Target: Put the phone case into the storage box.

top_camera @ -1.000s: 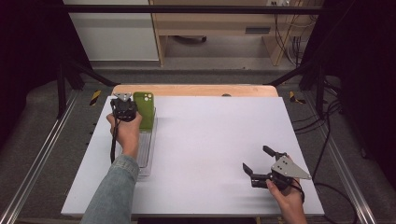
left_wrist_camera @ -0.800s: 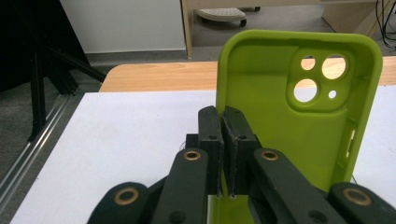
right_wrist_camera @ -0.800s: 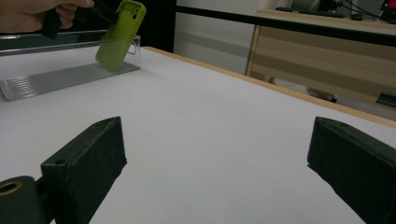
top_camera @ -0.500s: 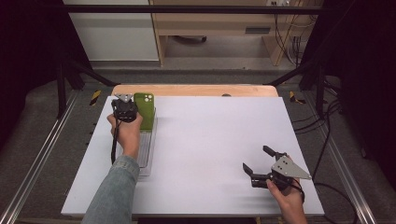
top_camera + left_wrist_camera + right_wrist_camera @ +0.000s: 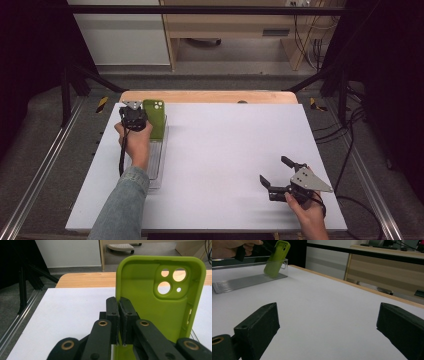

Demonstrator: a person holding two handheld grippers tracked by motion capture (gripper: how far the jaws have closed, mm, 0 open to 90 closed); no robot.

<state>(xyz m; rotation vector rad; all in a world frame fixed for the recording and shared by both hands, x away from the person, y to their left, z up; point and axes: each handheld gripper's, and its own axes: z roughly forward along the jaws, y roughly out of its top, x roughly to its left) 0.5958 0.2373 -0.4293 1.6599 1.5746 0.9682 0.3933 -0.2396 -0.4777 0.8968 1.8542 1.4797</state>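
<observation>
nothing moved: left gripper [image 5: 119,322] pinches green phone case [image 5: 160,302]; right gripper [image 5: 327,325] wide open

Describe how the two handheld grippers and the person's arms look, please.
Both the left gripper and the right gripper are black with two jaws, and each carries a grey three-cornered plate. A black cable trails from the left one. The left forearm wears a grey-blue denim sleeve.

Matt green phone case [image 5: 160,307], clear glossy plastic tray [image 5: 156,170].

Left gripper [image 5: 133,117] clamped tight, right gripper [image 5: 274,174] jaws wide apart.
</observation>
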